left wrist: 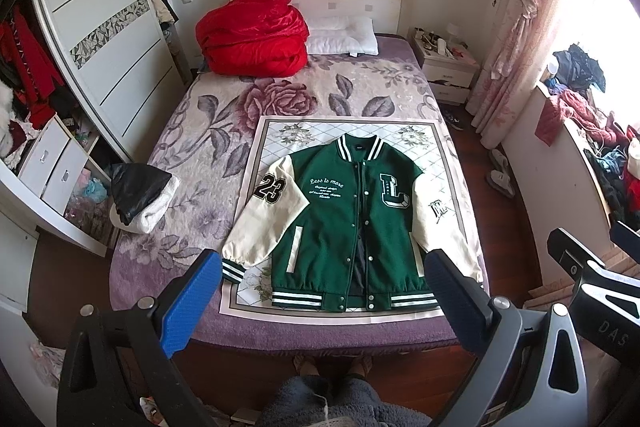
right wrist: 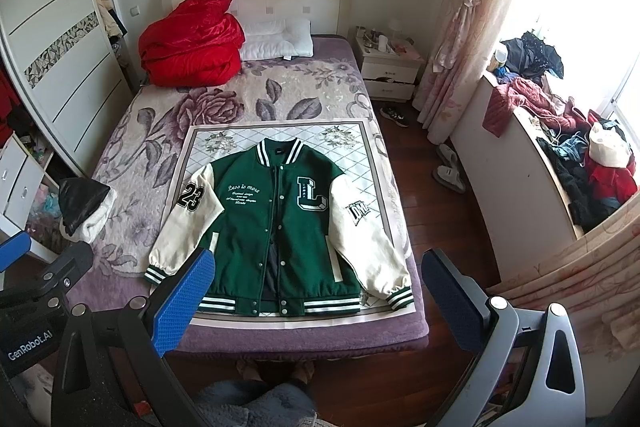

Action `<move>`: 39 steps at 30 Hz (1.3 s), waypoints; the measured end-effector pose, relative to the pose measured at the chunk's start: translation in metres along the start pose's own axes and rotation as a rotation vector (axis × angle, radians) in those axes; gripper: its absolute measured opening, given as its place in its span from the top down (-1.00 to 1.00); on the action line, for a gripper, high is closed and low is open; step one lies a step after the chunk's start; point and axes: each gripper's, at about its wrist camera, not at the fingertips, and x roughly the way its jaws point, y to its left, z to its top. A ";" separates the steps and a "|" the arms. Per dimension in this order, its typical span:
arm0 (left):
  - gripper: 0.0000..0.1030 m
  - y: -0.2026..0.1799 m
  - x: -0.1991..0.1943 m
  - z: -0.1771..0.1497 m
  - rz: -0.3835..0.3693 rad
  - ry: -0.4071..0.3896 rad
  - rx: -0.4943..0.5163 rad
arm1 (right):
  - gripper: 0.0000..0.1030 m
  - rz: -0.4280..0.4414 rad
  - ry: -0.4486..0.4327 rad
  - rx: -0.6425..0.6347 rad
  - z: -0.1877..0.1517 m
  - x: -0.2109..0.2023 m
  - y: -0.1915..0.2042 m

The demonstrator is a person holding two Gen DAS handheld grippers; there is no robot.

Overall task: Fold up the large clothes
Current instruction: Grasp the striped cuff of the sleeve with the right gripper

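At the foot of the bed (left wrist: 192, 131), we stand with both tools raised and nothing yet folded. A green varsity jacket (left wrist: 352, 211) with cream sleeves lies face up and fully spread on a quilted mat (left wrist: 424, 139) near the bed's front edge, collar toward the headboard, hem toward us, both sleeves angled outward and down. Its snap front gapes slightly near the hem, showing dark lining. Our left gripper (left wrist: 326, 297) hovers above the hem with its blue pads set wide apart and holds nothing; our right gripper (right wrist: 320, 301) hangs over the bed's near edge, equally wide and empty. We judge the task to be at its very start: the garment is laid out, but sleeves, sides and hem all remain to be folded. A red quilt (left wrist: 252, 31) and a white pillow (left wrist: 344, 37) sit well apart by the headboard.
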 end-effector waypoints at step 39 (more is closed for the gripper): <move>-1.00 0.000 0.278 -0.022 0.182 0.095 -0.003 | -0.59 -0.077 0.361 0.721 -0.150 0.307 -0.174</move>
